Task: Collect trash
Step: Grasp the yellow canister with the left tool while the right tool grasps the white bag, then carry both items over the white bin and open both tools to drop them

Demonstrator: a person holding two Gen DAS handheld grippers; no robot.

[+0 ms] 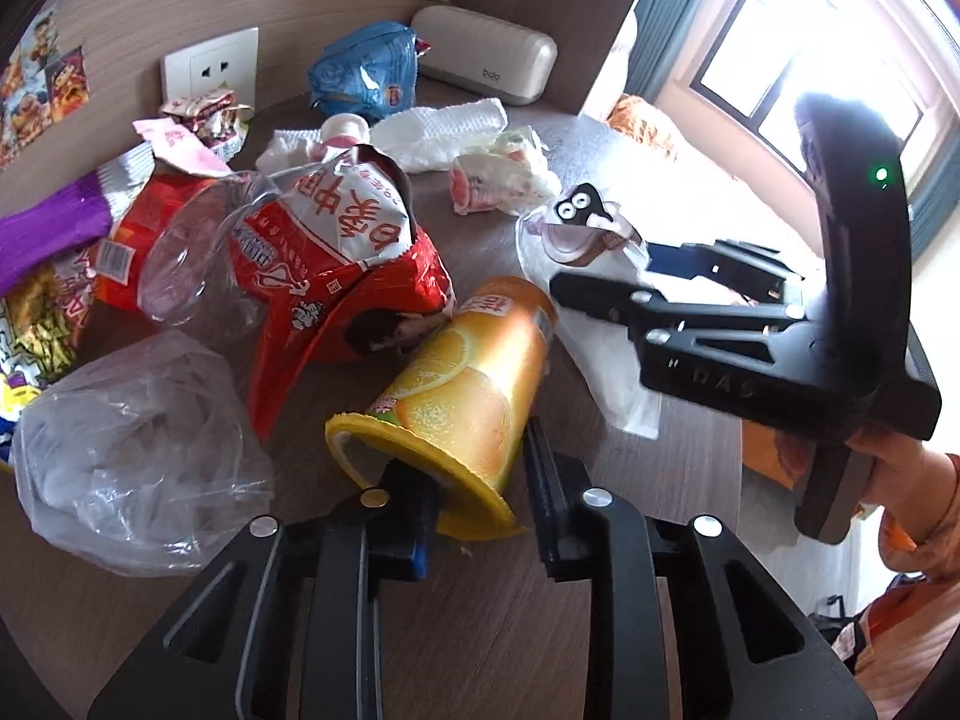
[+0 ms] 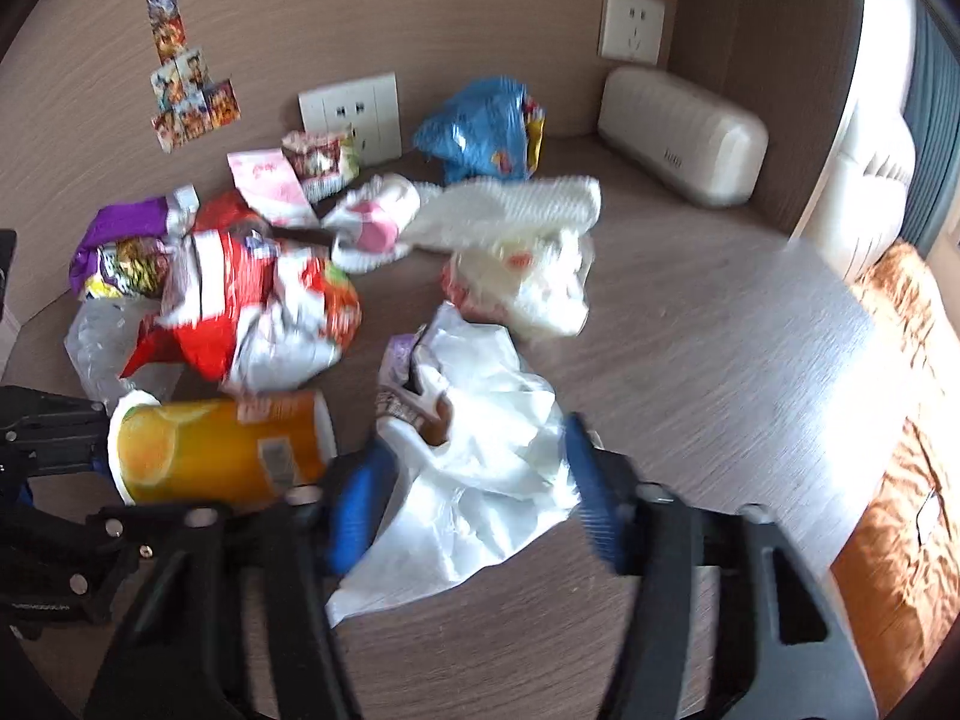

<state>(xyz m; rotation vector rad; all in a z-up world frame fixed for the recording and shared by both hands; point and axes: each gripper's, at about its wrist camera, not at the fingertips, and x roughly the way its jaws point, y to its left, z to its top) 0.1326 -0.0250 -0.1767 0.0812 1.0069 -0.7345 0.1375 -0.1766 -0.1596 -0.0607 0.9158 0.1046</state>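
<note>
The left gripper is clamped on the flared rim of the orange chip canister: one finger sits inside the open mouth, the other outside the wall, and the rim is pinched between them. The canister lies on its side, its long axis running straight ahead of the jaws and a little to their right, the closed end farthest away and touching the red snack bag. Just left of these jaws slumps a clear plastic bag. The right gripper straddles the near part of a crumpled white plastic bag; its blue pads stand apart on either side of the film, and motion blur makes it unclear whether they press it, so I judge it half closed and not yet holding. That bag spreads forward from the jaws, and the canister lies crosswise just to their left, so the left hand is plainly the nearer one for the canister and the right for the bag. Beyond both, more wrappers, a pink-and-white cup, tissue and a blue bag litter the brown wood-grain table. Farthest off, a beige case rests against the wall under the sockets, with a window to the right.
</note>
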